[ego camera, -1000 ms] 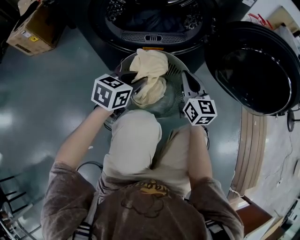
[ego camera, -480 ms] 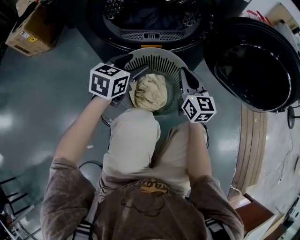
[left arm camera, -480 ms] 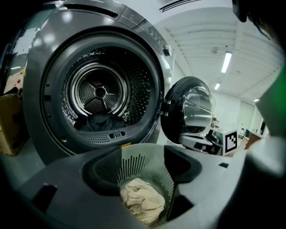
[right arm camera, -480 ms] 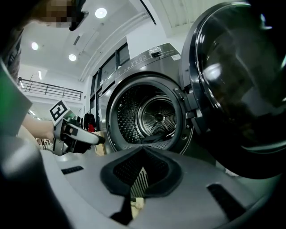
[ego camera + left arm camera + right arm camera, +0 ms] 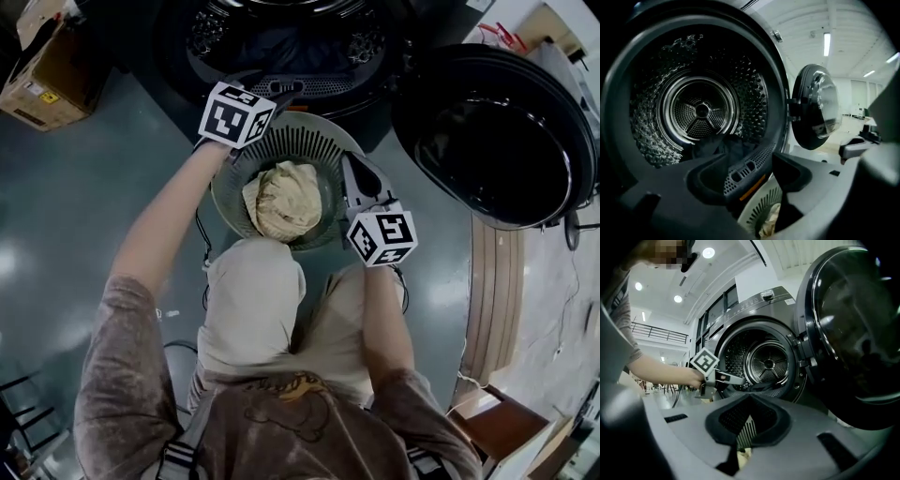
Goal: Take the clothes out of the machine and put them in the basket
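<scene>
1. Since prev. frame: left gripper (image 5: 750, 159) has swung off the basket (image 5: 309, 131) to the machine (image 5: 300, 66) mouth, jaws apart and empty. The beige cloth (image 5: 281, 199) now lies in the basket.
2. Machine: dark clothes (image 5: 717, 146) sit low at the drum (image 5: 701, 110) front. The door (image 5: 497, 141) hangs wide at right, so the approach is open.
3. Basket sits just below the mouth.
4. Right gripper (image 5: 750, 399): jaws together at the basket's rim; pinching it or not is hard to tell.
5. Next, likely: go in low, clear the mouth's edge, grip a thick fold.
</scene>
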The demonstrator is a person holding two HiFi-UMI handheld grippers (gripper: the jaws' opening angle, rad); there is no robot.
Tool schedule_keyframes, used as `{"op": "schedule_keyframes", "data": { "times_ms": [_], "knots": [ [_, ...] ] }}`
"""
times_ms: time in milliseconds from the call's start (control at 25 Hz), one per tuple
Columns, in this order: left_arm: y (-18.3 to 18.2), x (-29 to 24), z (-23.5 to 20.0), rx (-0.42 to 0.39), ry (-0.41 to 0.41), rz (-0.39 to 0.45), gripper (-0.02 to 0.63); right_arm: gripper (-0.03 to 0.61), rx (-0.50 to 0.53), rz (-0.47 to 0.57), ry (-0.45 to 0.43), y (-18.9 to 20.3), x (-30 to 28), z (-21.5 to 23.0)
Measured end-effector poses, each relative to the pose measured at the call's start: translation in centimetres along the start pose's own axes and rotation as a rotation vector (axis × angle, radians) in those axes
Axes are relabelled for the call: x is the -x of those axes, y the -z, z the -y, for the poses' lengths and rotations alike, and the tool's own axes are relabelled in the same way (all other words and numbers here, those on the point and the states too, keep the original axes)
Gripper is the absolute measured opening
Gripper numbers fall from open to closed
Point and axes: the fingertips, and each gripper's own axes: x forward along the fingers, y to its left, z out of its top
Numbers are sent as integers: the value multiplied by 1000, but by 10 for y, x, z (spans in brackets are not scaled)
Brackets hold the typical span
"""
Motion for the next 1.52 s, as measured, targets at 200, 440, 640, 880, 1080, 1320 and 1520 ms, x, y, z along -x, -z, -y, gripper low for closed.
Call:
{"op": "schedule_keyframes", "data": {
  "times_ms": [200, 440, 640, 880, 1080, 1320, 1520],
  "knots": [
    [-18, -44, -39, -105, -64, -36, 296, -2, 10, -2, 2, -2, -4, -2],
    [-19, -92, -74, -354, -102, -129, 298, -2, -8, -8, 29, 0, -8, 5],
    [-1, -121, -99, -542, -111, -240, 296, -2, -27, 8, 29, -4, -13, 4],
    [11, -151, -124, -701, -131, -328, 273, -2, -62, 0, 6, 7, -21, -12],
    [22, -172, -132, -750, -132, -400, 261, -2, -72, 24, 2, 2, -20, -16],
    [30, -177, -142, -804, -185, -473, 87, -2, -82, 19, 20, 4, -22, -12],
    [19, -170, -144, -781, -223, -419, 18, -2, -76, 15, 24, 4, -21, -11]
  ]
}}
